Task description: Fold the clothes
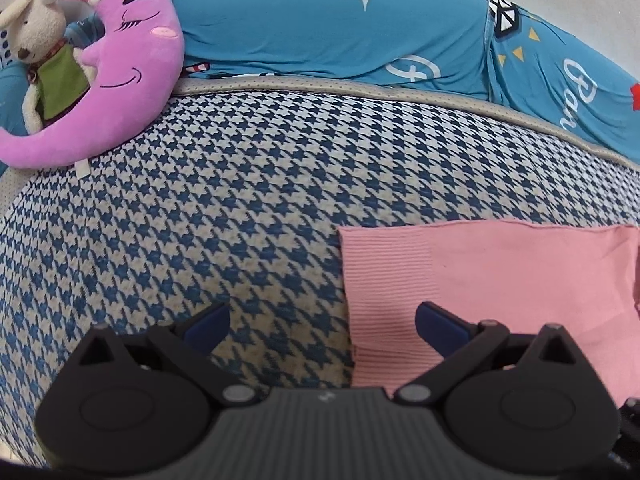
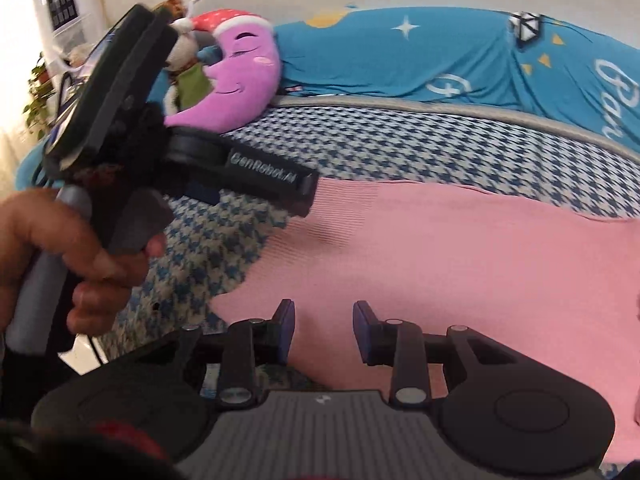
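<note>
Two grippers over a bed, both empty. Left gripper (image 1: 322, 322) with jaws spread wide, blue pads (image 1: 210, 322) on black hinged links, ribbed grey body behind; one pad over the check cover, other over the cloth edge, nothing between. Right gripper (image 2: 324, 330) with jaws apart but narrower, flat blue pads (image 2: 286, 320), hanging above the cloth w/o gripping it.

Pink garment (image 1: 492, 292) lying flat on the bed, at right in left wrist view, filling centre and right of right wrist view (image 2: 440, 264). Fine knit, with a ribbed band along its left end, smoother beyond; top edge nearly straight, slightly wavy. Looks already doubled over, though layers hard to count.

Under it, houndstooth cover (image 1: 200, 208), blue on off-white, woven and a bit fuzzy, edged by a grey dotted border (image 1: 320, 86). Behind that, teal sheet (image 1: 320, 32), soft jersey look, printed w/ white star and script letters.

Far left: purple moon plush (image 1: 128, 64), crescent shape, closed eyes, red spotted cap, next to a beige toy animal (image 1: 36, 28) in green vest, touching.

In right wrist view, a hand (image 2: 60, 260) around the grey handle of the left device (image 2: 128, 132), black, matte, blurred.
</note>
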Motion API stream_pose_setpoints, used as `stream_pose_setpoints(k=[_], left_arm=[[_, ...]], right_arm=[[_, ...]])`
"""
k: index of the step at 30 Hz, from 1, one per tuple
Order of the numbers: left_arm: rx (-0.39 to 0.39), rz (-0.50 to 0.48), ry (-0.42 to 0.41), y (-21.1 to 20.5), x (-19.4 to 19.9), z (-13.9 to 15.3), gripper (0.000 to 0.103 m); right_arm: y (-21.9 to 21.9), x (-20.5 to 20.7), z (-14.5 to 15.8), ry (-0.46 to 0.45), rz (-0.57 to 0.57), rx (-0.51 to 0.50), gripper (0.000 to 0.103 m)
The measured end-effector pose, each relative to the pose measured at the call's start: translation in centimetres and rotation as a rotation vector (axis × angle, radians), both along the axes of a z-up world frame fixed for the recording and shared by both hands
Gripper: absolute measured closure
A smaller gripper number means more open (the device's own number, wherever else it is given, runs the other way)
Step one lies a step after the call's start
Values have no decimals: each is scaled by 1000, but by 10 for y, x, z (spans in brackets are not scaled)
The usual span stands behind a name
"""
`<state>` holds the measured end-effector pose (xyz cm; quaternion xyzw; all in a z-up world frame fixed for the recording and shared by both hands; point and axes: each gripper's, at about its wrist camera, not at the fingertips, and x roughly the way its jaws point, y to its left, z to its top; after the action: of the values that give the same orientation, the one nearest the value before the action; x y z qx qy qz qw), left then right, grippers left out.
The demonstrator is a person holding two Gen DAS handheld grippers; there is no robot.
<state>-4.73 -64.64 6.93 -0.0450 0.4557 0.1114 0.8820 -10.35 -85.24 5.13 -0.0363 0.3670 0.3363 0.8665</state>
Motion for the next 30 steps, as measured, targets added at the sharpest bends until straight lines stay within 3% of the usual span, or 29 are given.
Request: stream_pose_setpoints(k=[9, 15, 24, 25, 28, 30], left_arm=[[-39, 19, 11, 20, -3, 4, 0], [-61, 16, 24, 26, -4, 2, 0], [-124, -8, 52, 29, -5, -1, 0], [-141, -10, 57, 29, -5, -2, 0], [-193, -31, 76, 29, -3, -4, 0], [-236, -38, 85, 30, -2, -5, 0]], right_arm=[[31, -17, -5, -60, 117, -53, 70], [48, -27, -17, -99, 178, -124, 64], [59, -35, -29, -233, 186, -217, 63], [60, -36, -30, -248, 188, -224, 65], [59, -35, -31, -263, 171, -225, 88], [51, -29, -26, -238, 144, -190, 91]])
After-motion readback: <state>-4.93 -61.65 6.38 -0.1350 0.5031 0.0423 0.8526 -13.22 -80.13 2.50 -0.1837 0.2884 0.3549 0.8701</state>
